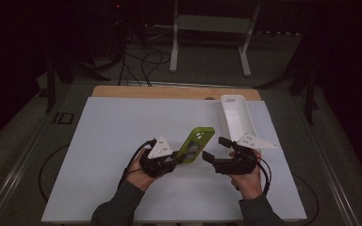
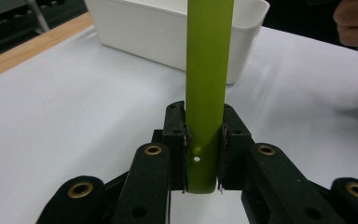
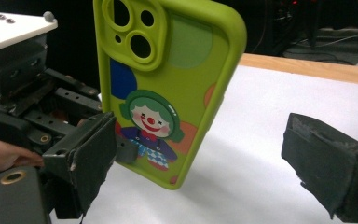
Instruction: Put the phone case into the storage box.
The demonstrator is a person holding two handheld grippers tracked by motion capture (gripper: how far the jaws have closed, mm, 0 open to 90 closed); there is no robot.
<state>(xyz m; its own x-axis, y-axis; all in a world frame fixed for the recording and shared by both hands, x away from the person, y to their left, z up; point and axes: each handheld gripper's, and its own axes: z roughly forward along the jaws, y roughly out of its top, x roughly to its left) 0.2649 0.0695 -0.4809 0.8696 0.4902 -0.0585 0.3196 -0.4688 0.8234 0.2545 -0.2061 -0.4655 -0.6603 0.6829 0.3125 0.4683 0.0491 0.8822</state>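
A lime-green phone case (image 1: 196, 142) with a clown picture and camera cut-outs stands tilted above the white sheet. My left gripper (image 1: 178, 159) is shut on its lower end. In the left gripper view the case's edge (image 2: 207, 84) rises straight up between both pads (image 2: 182, 140). My right gripper (image 1: 214, 149) is just right of the case, open, with nothing between its fingers. In the right gripper view the case's back (image 3: 168, 84) faces me above the gap, with one pad (image 3: 86, 158) low in front of it and the left gripper (image 3: 28, 102) behind.
A long white bin (image 1: 252, 125) lies at the back right of the white sheet (image 1: 113, 141), close behind the right gripper, and shows as a white tub (image 2: 144, 32) in the left gripper view. A wooden table edge (image 1: 169, 92) runs along the back.
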